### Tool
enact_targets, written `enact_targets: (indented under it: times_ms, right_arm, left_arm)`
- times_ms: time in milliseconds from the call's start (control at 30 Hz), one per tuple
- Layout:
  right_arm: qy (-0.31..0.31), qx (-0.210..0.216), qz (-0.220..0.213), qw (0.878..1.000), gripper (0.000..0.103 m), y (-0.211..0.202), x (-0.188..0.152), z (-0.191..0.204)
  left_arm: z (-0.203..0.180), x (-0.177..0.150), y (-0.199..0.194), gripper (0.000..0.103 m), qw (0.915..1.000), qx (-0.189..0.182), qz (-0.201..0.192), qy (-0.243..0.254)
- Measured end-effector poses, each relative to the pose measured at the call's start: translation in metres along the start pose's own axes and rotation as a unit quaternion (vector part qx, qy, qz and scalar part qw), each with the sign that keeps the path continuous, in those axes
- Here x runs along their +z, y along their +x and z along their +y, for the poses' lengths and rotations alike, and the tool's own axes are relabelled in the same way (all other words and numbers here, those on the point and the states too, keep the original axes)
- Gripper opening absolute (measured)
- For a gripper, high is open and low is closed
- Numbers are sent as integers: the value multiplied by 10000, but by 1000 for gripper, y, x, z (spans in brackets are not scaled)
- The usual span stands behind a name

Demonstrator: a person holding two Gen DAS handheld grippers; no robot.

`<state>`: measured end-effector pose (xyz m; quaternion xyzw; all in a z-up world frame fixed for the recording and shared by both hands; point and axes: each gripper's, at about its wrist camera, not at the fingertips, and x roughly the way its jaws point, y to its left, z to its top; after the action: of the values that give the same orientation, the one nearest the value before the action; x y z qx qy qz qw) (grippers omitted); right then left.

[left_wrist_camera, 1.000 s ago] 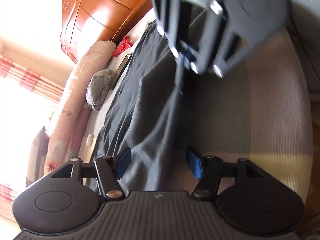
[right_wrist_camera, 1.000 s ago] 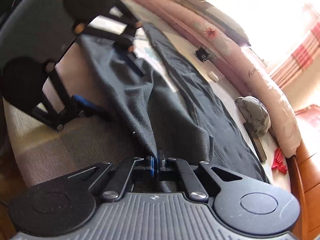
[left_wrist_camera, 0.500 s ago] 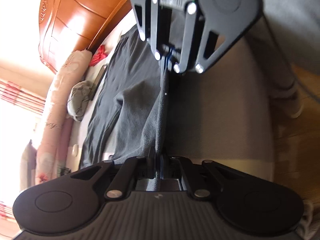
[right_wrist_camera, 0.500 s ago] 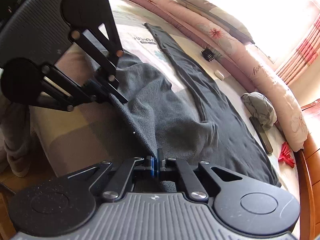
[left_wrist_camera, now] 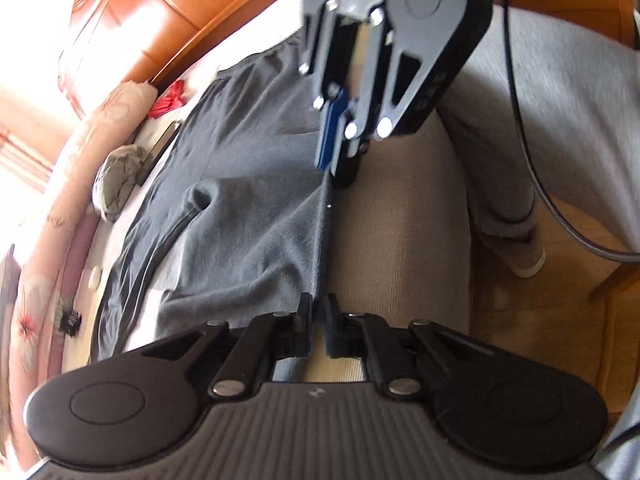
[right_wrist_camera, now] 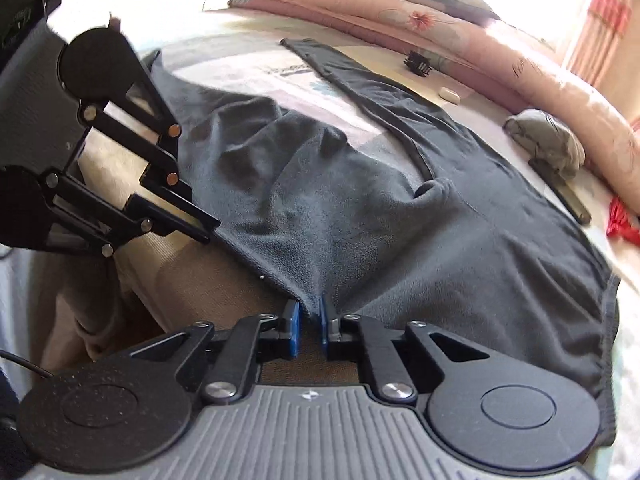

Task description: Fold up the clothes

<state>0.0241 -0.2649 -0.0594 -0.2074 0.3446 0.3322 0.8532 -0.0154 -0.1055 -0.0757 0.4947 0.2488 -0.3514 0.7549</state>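
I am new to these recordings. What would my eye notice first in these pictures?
First, the dark grey garment spread across the bed, one part folded over near the front edge. Both grippers sit at that edge, the left gripper and right gripper, their jaws opening with cloth between them. A rolled pink quilt lies along the far side.

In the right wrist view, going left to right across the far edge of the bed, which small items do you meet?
Black comb-like clip → small white object → crumpled grey cloth → flat dark bar-shaped object → red item.
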Motion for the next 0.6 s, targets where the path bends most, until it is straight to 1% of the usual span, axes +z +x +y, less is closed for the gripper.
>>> enact_targets:
  times_ms: [33,100,167,233,300,400,500,600]
  right_arm:
    - [146,27,-55,9999,18,-4,-1,-3]
    - [426,53,-150,9990,19,-13,-3,-7]
    - [677,15,-235,9974,22,-21,-5,-13]
    - [861,-93,-310,9958,25,-30,-6,-19]
    - [977,-308,-387,9940,27,-36,-8,-28]
    - [1280,-731,-418,9882,28,-38,-10,-51]
    - [1809,-1225,-330,9753,28,-25,-15,-87]
    - [2077,-1638,-263,9640,28,-8,-20,-115]
  left_arm:
    - [2,-2,-4,11,10000,10,-17,-33]
    - [5,-5,-12,11,10000,77,-44,-35]
    - [8,-7,-21,11,9998,165,-75,18]
    - [15,-10,-28,12,9992,346,-86,194]
    - [28,-13,-32,12,9984,542,-36,185]
    - [54,-17,-22,12,9966,784,54,-263]
    - [73,-20,-1,12,9929,747,119,-914]
    - [76,-22,24,12,9898,637,205,-1261]
